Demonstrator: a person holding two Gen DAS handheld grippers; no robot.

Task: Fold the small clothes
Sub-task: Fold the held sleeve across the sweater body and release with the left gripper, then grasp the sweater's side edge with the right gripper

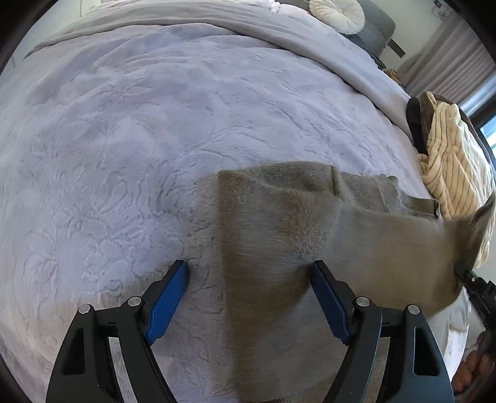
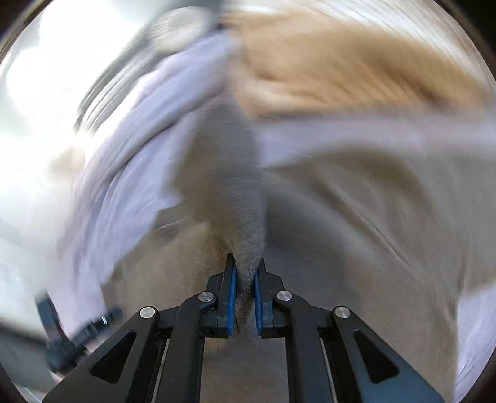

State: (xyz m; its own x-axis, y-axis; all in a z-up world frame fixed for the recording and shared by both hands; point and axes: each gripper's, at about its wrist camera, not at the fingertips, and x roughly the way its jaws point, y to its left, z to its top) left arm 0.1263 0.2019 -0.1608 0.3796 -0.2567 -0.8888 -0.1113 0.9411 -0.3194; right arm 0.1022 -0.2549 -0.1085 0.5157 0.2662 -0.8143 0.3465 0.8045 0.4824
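Note:
An olive-grey knit garment [image 1: 279, 223] lies on the lavender bedspread [image 1: 124, 139], its right part lifted and blurred. My left gripper [image 1: 249, 268] is open, its blue pads on either side of the garment's near edge, just above it. My right gripper [image 2: 246, 263] is shut on a pinched fold of the same garment [image 2: 248, 217]; that view is heavily motion-blurred. The right gripper's tip also shows in the left wrist view [image 1: 465, 272], holding the raised cloth at the far right.
A pile of other clothes, cream striped [image 1: 449, 167] and dark, sits at the bed's right edge. A round white cushion [image 1: 338, 14] lies at the head of the bed. Curtains [image 1: 449, 62] hang beyond. A tan blurred cloth [image 2: 341, 68] shows ahead of the right gripper.

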